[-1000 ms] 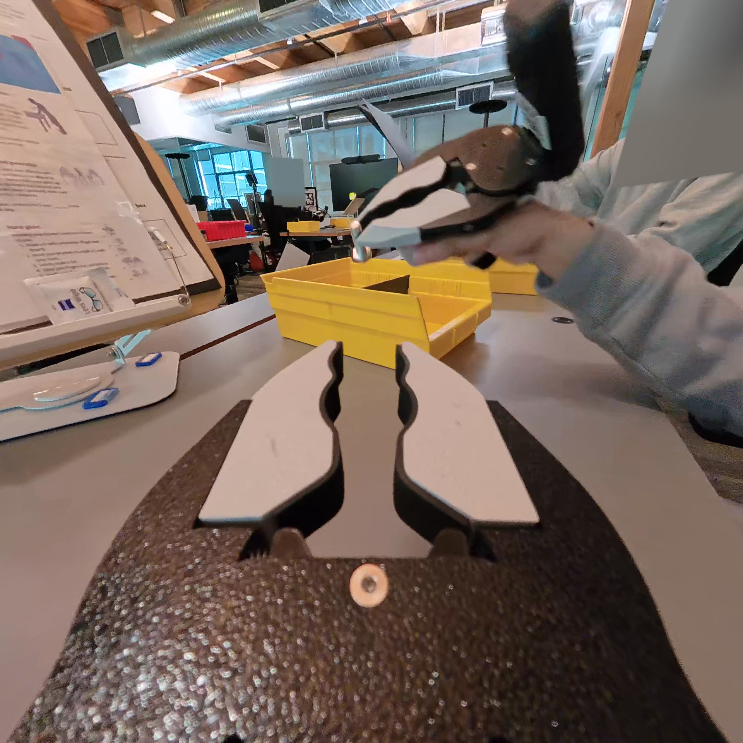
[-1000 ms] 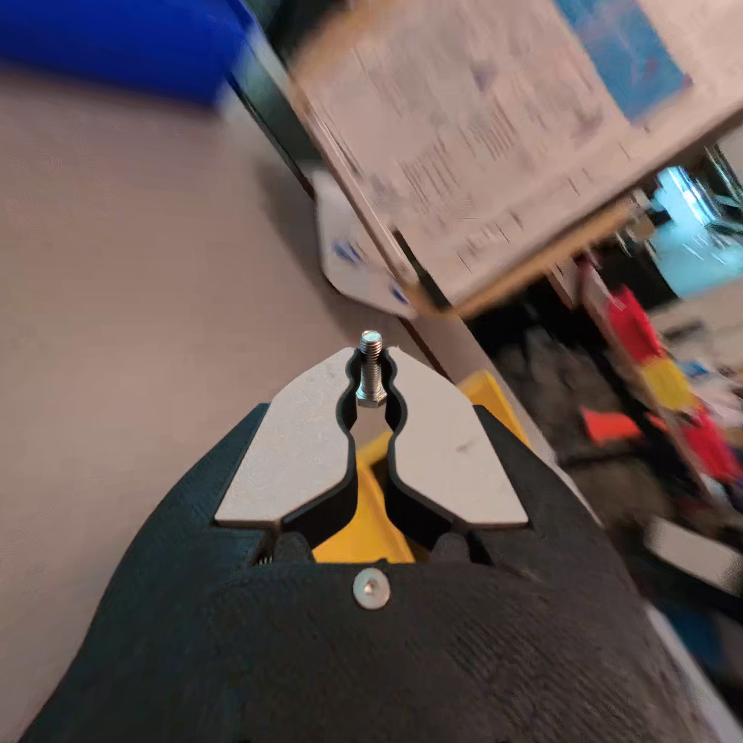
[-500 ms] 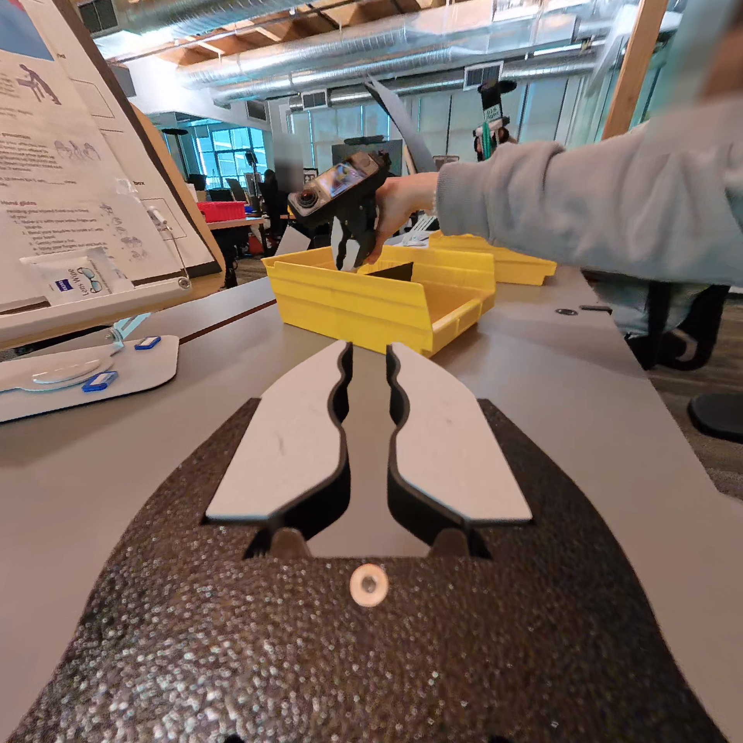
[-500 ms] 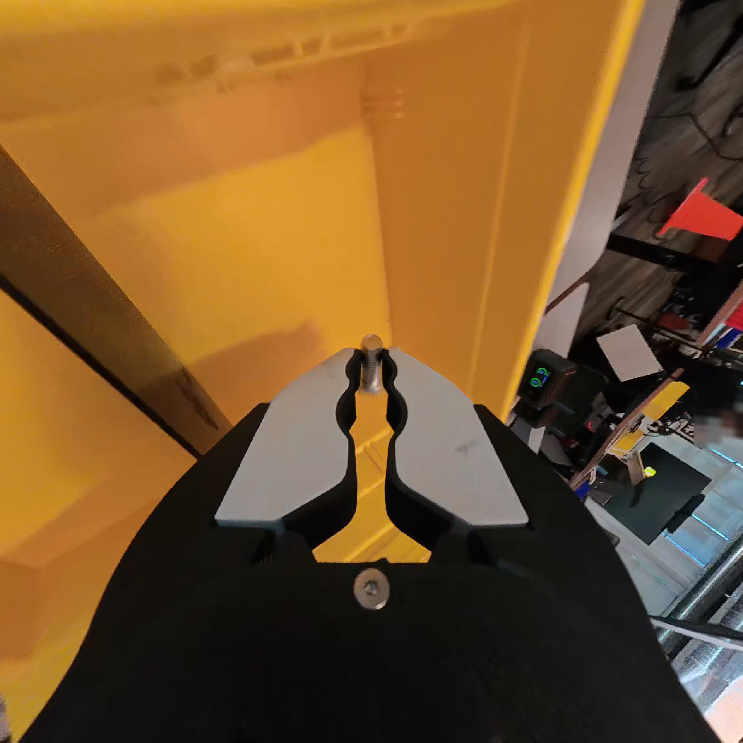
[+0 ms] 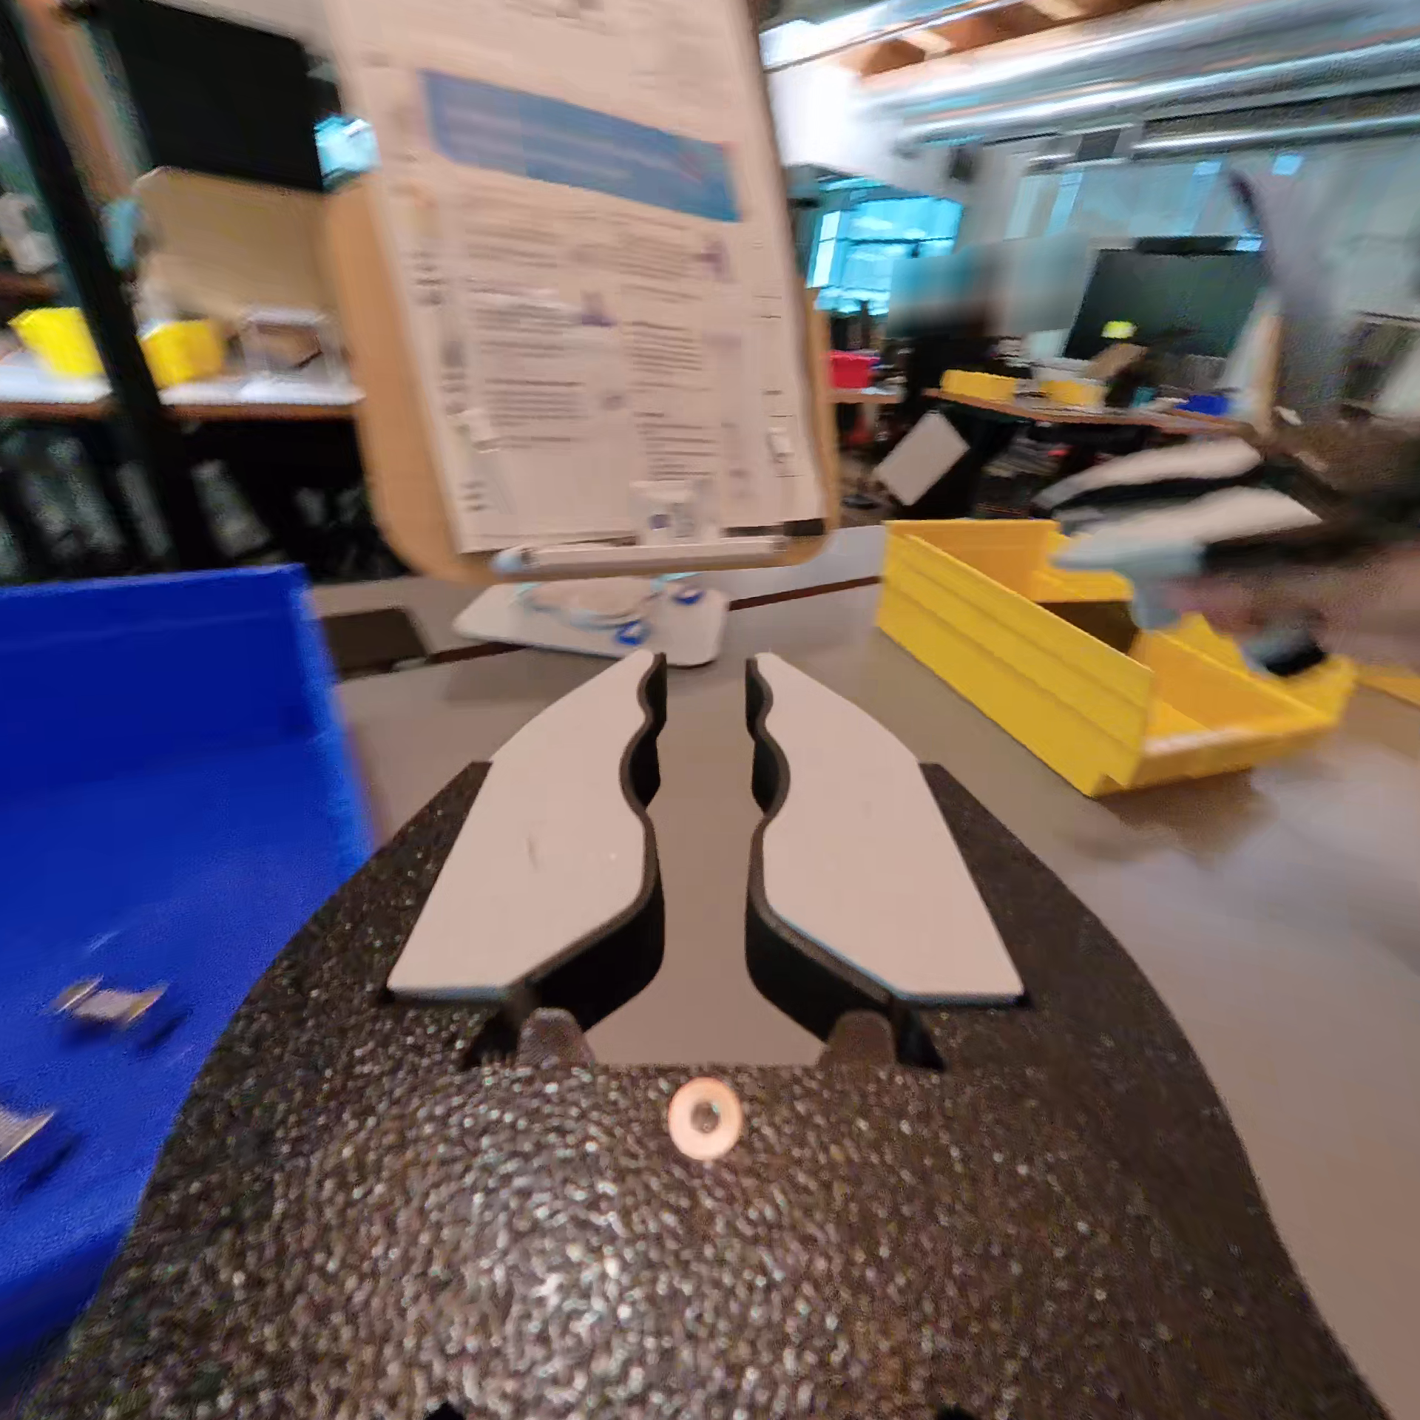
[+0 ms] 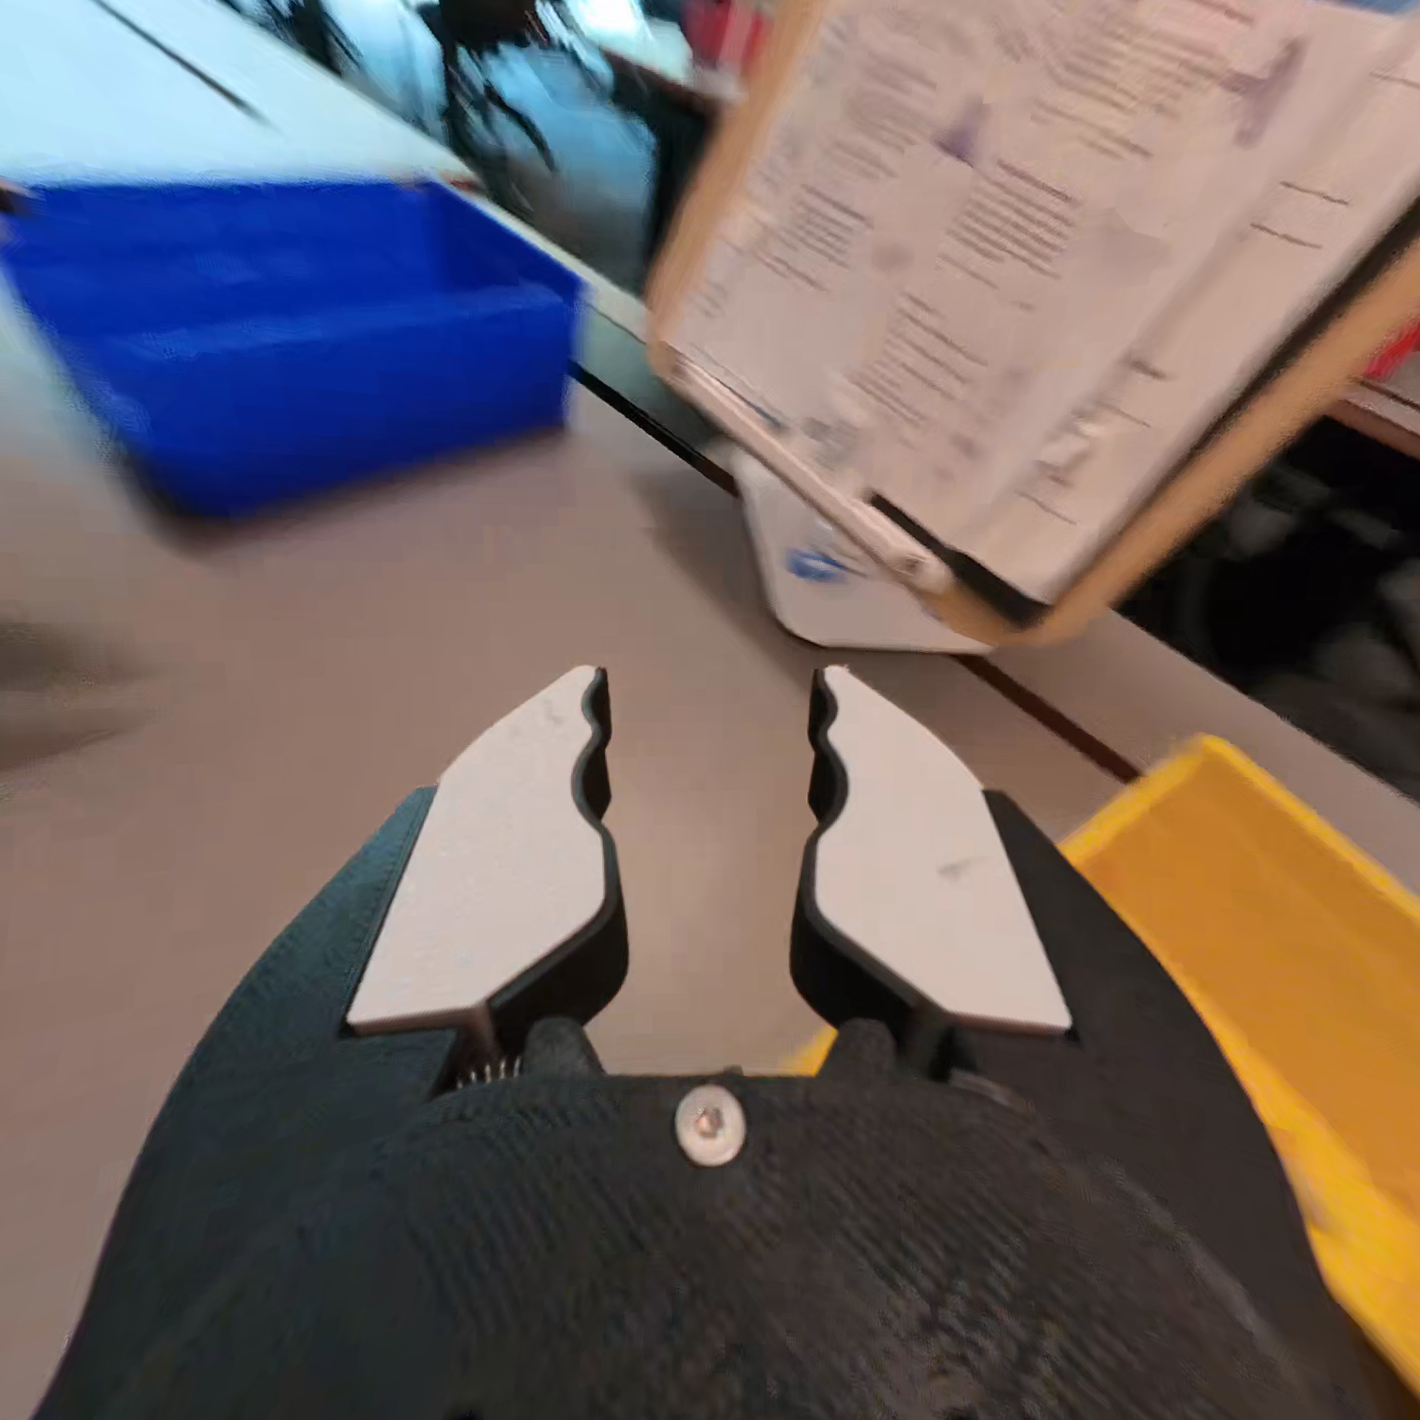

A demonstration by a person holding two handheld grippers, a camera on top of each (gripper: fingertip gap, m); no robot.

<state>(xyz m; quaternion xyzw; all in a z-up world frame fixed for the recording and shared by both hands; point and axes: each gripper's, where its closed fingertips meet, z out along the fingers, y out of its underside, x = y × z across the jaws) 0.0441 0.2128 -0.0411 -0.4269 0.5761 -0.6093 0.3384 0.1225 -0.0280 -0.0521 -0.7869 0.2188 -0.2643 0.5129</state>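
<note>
Grey-brown table (image 6: pixel 384 691) fills most of the right wrist view now, where half a second ago it was all yellow bin interior. The right tool (image 6: pixel 708 676) has let go of the small silver bolt it was pinching: its fingers are spread wide with only bare table between them, and I can't spot the bolt anywhere in either view. The tool sits beside the open yellow plastic bin (image 6: pixel 1229 960), whose rim shows at its lower right.

The left tool (image 5: pixel 705 668) has swung round too. A big blue plastic bin (image 5: pixel 154 730) now sits just to its left, with a few blurry little metal pieces (image 5: pixel 107 1006) in it. Its fingers are apart with nothing in them, a slightly wider gap than before. Ahead of it stands the tan wooden board with printed sheets (image 5: pixel 599 307) on its white stand base (image 5: pixel 607 626). Off to the right, the other tool shows up blurred over the yellow bin (image 5: pixel 1076 661).
</note>
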